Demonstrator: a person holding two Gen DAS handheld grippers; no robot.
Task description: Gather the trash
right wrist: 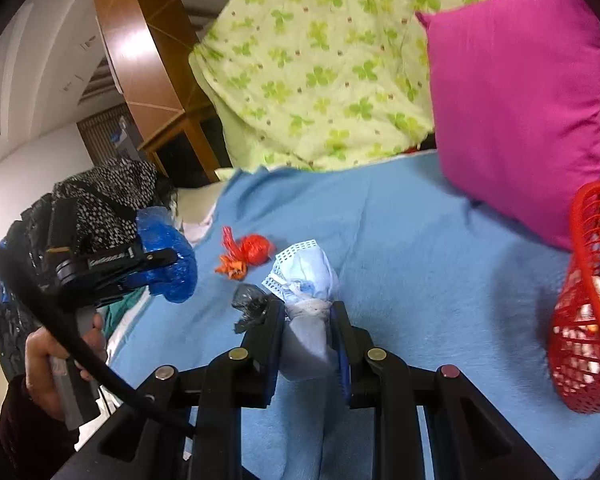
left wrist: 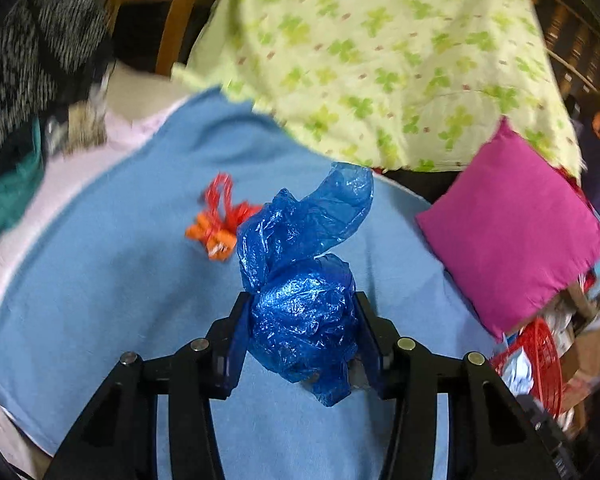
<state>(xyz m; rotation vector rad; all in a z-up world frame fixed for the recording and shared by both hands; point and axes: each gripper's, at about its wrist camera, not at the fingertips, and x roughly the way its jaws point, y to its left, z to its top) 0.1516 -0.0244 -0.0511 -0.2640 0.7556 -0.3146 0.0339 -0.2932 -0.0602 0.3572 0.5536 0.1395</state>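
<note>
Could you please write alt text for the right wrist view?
The right claw grips a pale wrapped bundle above a blue blanket. At left, the left claw holds a blue plastic bag; a red basket sits right.

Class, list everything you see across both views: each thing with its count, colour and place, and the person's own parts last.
Blue bag: one, blue, in left hand-held gripper.
Mask: one, pale blue and white, in right hand-held gripper.
Orange wrapper: one, orange-red, on blanket.
Black scrap: one, black, by right gripper's finger.
Blanket: one, light blue, on bed.
Quilt: one, green clover print, behind.
Pillow: one, magenta, right.
Basket: one, red, far right, holding trash.
Clothes: pile, black-white, left.
Hand: one, holding left gripper.
</note>
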